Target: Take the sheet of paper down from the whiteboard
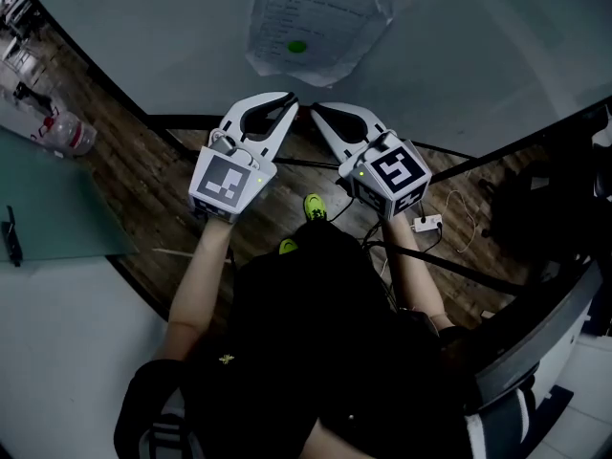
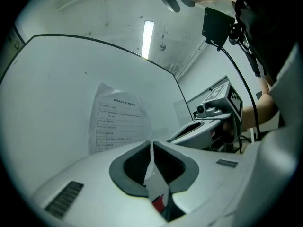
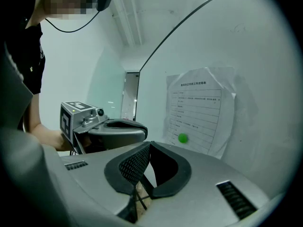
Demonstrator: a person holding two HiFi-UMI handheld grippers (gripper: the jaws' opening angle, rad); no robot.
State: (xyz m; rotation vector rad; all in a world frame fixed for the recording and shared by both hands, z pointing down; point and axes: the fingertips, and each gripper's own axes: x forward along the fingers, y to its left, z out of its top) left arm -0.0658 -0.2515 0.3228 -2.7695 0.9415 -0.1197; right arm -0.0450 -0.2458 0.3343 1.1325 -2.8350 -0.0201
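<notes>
Left tongs (image 1: 290, 100) and right tongs (image 1: 315, 109), both closed on nothing, face the sheet of paper (image 1: 320, 12). Pulling against its green magnet (image 1: 297, 46) could tear it.

The sheet of paper (image 1: 311, 22) is on the whiteboard (image 1: 459, 55), ahead of the adjacent left claw (image 1: 292, 99) and right claw (image 1: 315, 109).

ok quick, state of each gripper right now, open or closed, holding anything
left gripper: closed, jaws together, holding nothing
right gripper: closed, jaws together, holding nothing; the sheet of paper hangs on the whiteboard, untouched
</notes>
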